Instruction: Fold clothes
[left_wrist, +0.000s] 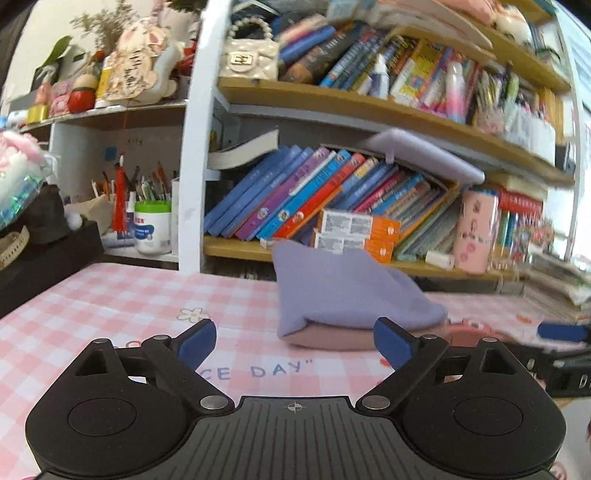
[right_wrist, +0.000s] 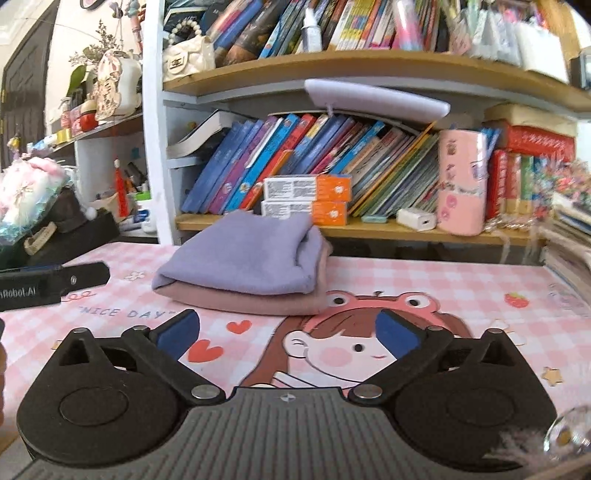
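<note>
A folded lavender cloth lies on top of a folded dusty-pink cloth on the pink checked desk mat. The stack also shows in the left wrist view, lavender over pink. My left gripper is open and empty, just in front of the stack. My right gripper is open and empty, a short way in front of the stack. The left gripper's body shows at the left in the right wrist view; the right gripper's shows at the right in the left wrist view.
A bookshelf full of leaning books stands right behind the stack, with two orange boxes and a pink case. A black box with bags sits at the left. Stacked books line the right edge.
</note>
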